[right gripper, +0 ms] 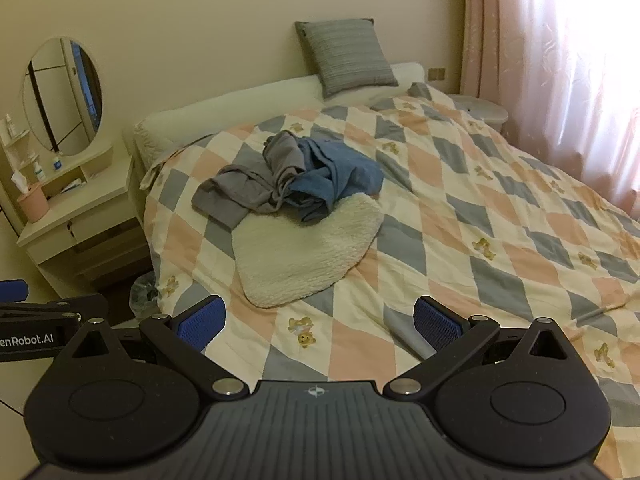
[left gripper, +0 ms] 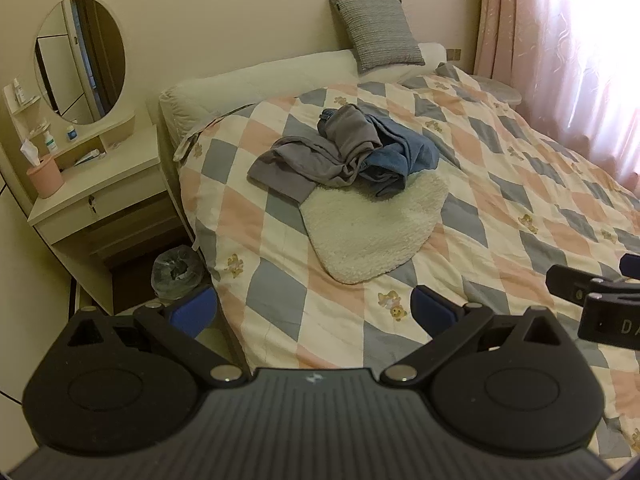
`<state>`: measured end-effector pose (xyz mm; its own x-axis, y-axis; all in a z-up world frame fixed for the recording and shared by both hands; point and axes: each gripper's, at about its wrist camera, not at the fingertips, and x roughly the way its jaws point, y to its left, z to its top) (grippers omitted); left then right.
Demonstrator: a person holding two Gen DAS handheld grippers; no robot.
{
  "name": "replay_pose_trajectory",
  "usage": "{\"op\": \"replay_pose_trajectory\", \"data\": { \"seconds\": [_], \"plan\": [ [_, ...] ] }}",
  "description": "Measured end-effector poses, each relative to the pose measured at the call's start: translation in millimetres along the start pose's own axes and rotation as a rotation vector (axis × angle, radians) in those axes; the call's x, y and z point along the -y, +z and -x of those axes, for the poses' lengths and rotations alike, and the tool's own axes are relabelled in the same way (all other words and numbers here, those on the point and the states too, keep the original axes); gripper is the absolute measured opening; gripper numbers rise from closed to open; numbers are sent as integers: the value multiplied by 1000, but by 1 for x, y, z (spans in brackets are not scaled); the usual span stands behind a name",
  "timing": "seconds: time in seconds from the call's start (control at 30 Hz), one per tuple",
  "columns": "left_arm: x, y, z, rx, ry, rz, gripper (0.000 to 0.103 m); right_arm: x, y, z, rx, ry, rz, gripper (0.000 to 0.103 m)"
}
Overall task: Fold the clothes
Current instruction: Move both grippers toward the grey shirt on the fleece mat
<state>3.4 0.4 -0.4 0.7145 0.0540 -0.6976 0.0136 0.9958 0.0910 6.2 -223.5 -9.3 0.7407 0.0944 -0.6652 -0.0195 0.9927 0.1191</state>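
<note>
A crumpled grey garment (left gripper: 316, 156) (right gripper: 252, 184) lies tangled with a blue garment (left gripper: 404, 152) (right gripper: 340, 176) in a heap on the checked quilt (left gripper: 500, 184) (right gripper: 460, 200). Both rest partly on a cream fluffy piece (left gripper: 372, 224) (right gripper: 308, 244). My left gripper (left gripper: 314, 312) hangs open over the bed's near edge, well short of the heap, holding nothing. My right gripper (right gripper: 318, 322) is open and empty too, above the quilt in front of the fluffy piece. The right gripper's side shows at the right edge of the left wrist view.
A grey cushion (left gripper: 376, 32) (right gripper: 346, 56) leans on the white headboard. Left of the bed stand a dressing table (left gripper: 100, 184) with oval mirror, a pink tissue holder (left gripper: 44, 174) and a lined bin (left gripper: 176, 272) on the floor. Pink curtains (left gripper: 568, 60) hang at right.
</note>
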Motion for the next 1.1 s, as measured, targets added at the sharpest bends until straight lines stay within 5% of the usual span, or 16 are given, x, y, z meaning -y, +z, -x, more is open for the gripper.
{"op": "replay_pose_trajectory", "data": {
  "seconds": [0.3, 1.1],
  "plan": [
    [24, 24, 6, -13, -7, -9, 102, 4, -4, 0, -3, -1, -8, 103],
    [14, 17, -7, -14, -22, -12, 102, -8, -1, -12, -5, -9, -12, 103]
  ]
}}
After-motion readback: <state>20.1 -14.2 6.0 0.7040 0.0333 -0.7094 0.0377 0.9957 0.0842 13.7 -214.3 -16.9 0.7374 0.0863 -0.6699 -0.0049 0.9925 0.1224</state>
